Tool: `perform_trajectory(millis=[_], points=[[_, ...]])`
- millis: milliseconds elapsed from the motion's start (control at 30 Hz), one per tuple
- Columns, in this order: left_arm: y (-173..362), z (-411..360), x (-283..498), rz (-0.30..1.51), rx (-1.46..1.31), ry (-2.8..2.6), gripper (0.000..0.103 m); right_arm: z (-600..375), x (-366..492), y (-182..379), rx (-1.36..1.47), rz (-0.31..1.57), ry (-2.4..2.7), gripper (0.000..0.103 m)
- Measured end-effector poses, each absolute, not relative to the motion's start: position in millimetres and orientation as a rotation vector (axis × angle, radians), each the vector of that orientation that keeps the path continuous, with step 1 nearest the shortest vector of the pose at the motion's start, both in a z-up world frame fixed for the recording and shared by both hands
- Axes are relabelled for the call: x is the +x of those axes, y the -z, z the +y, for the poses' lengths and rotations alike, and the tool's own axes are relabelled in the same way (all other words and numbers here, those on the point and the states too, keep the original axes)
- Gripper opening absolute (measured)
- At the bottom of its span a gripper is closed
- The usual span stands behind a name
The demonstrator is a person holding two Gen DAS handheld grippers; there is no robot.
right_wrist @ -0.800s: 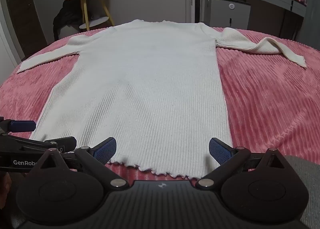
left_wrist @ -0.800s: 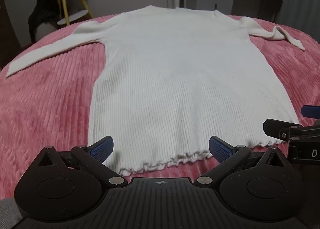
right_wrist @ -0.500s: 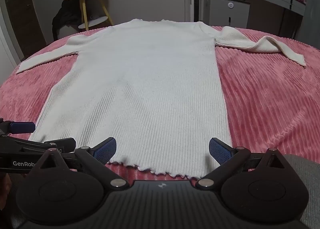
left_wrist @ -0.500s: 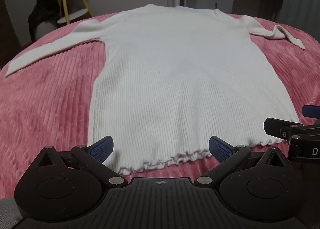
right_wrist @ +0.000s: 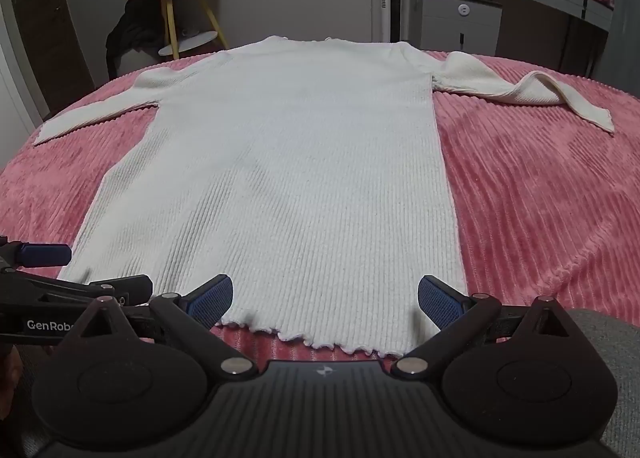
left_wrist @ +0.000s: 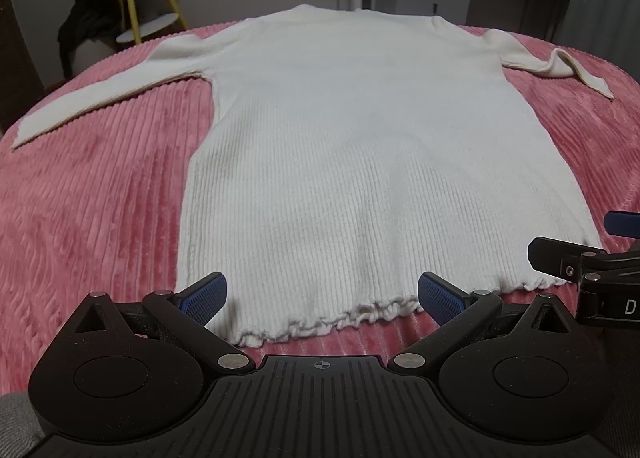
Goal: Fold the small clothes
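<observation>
Left wrist view: left gripper fingers spread wide, holding nothing, just short of the frilled hem of a white ribbed sweater. Right gripper likewise wide apart and unloaded at the hem's right corner. Sweater lies flat, sleeves out, on a pink ribbed bedspread; right sleeve is kinked.

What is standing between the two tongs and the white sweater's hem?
Nothing visible. Both the left tongs and right tongs are open right at the ruffled hem of the white sweater, which lies flat on the pink bedspread.
</observation>
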State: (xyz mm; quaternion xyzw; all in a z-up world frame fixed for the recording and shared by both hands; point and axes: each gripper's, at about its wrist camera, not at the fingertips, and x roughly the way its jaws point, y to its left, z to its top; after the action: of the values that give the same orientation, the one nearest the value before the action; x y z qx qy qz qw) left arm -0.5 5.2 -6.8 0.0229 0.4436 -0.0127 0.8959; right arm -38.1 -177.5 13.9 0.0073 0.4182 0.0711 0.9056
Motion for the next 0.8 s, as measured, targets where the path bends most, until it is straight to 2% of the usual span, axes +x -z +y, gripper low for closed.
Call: perform_trajectory(millis=[800], points=[[7.2, 5.5, -0.8, 0.925, 0.046, 0.026, 0.103, -178.0, -37.8, -13.2, 0.017, 0.866, -0.148, 0.099]])
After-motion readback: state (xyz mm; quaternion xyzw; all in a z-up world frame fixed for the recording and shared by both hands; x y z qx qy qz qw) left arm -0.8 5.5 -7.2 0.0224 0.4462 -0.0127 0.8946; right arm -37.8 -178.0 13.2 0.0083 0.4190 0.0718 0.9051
